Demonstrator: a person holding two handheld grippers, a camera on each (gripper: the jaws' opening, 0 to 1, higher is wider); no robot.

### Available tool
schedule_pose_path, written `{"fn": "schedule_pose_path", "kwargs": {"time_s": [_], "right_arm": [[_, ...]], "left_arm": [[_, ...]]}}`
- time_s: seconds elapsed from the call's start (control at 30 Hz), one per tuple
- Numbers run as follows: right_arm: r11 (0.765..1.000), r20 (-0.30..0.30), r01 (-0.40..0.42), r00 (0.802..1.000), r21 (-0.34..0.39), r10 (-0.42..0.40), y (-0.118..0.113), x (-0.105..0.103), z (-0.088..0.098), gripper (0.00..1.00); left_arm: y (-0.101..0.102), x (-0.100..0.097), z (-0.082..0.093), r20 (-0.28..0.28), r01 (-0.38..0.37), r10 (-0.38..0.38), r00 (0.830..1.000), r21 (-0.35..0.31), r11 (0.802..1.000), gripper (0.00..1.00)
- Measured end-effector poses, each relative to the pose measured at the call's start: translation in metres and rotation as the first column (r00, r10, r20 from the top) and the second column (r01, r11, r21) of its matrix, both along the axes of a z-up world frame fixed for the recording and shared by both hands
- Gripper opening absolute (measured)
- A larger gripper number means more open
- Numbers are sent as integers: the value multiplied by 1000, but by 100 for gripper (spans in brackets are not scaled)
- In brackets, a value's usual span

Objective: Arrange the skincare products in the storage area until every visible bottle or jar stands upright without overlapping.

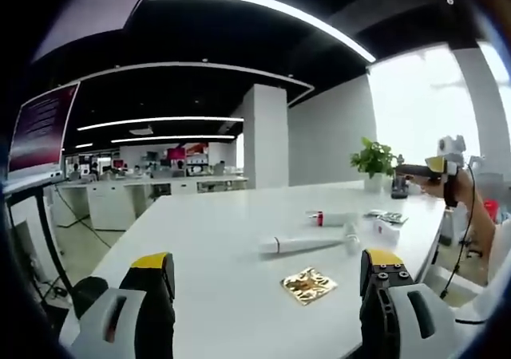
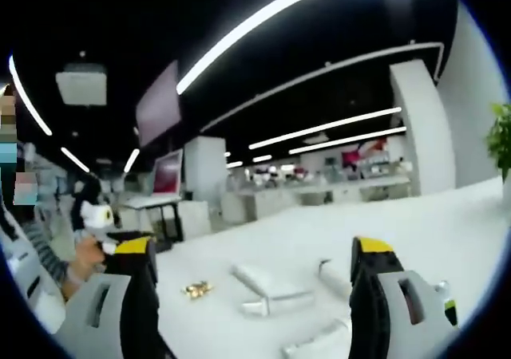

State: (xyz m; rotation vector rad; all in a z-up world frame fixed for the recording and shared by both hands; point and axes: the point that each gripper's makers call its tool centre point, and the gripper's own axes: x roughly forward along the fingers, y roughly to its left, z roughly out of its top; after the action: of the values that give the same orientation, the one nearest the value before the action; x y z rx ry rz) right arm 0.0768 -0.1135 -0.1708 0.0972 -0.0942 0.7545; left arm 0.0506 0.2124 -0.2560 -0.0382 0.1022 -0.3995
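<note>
A: While both tools hang above the table [image 1: 215,239] with nothing between their jaws, what would you go for first?

B: Reading the left gripper view from its left side: the left hand-held gripper [image 1: 267,275] stands at the bottom edge, jaws wide apart and empty. Just right of centre lies a gold foil sachet [image 1: 308,285], flat on the table. Above it a long white tube [image 1: 299,243] lies on its side, and beyond that a second tube with a red band [image 1: 331,218], also lying down. A small white box [image 1: 386,231] sits to their right, a potted plant [image 1: 373,159] further up.

A: And the right one?

B: At the right edge of that view a hand holds the right hand-held gripper [image 1: 415,170] high and level, well clear of the products. In the right gripper view its own jaws [image 2: 251,263] are spread, nothing gripped, with blurred white packs [image 2: 267,283] low in the middle.

A: So how to do it well?

B: I'd judge nothing stands upright yet. Lower the left tool over the long tube, close across its body near the cap, then tip it up slowly and steady it before letting go.
</note>
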Motion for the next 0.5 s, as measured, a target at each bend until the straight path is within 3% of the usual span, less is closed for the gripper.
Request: {"fn": "schedule_pose_path", "kwargs": {"time_s": [0.23,0.5], "right_arm": [[998,-5,27,1000,-65,-27,-6,9,-4,100],[996,-22,32,999,-83,-34,-10,24,-6,100]], "left_arm": [[3,4,-6,-17,-12,12,1000,1,1000,99],[-1,4,-8,-23,1,-1,1000,5,1000,99]]}}
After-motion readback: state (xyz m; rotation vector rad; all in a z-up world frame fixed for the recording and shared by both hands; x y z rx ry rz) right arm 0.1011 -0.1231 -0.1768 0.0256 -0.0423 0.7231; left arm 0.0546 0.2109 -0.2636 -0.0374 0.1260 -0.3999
